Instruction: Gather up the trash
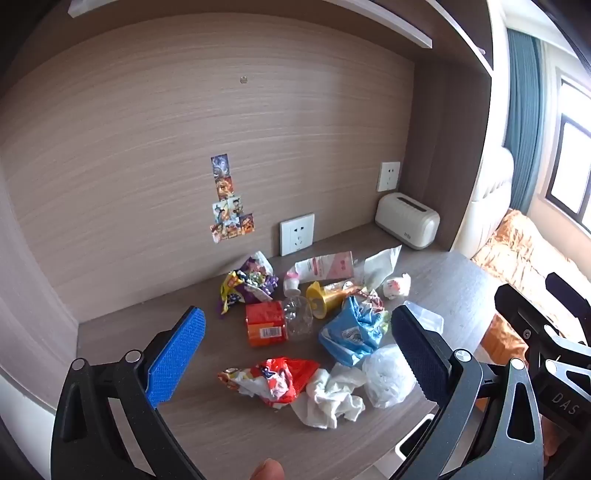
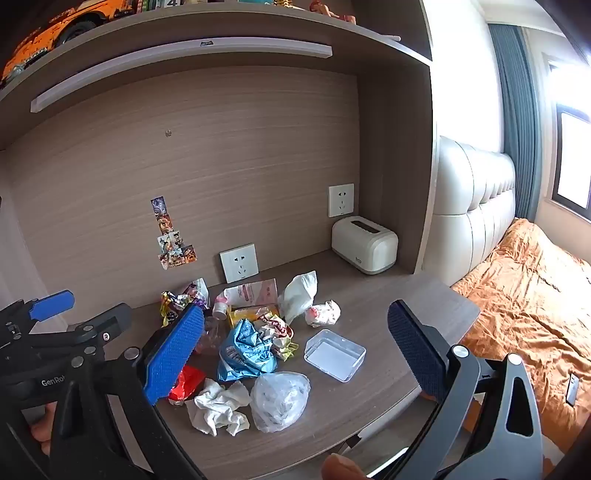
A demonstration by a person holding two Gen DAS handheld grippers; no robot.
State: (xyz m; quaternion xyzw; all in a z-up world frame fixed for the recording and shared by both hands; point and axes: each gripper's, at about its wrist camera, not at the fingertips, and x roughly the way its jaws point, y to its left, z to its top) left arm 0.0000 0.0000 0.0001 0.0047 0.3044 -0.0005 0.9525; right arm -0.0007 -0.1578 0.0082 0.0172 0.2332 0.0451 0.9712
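Right wrist only: toy car (image 2: pixel 55 33), bed (image 2: pixel 528 295)

White toaster (image 2: pixel 364 244) in desk corner, wall sockets (image 2: pixel 239 263), stickers (image 2: pixel 170 236), orange bedspread (image 2: pixel 524 295).

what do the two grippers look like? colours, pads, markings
Both match: black plastic linkage arms with triangular cutouts and silver round pivot pins. On the left gripper and the right gripper, each left finger carries a bright blue textured pad, each right finger a dark navy one. White "GenRo..." lettering shows on the left body, "DAS" on the right. No cables visible. Bare fingertips at the bottom edges, no sleeves seen.
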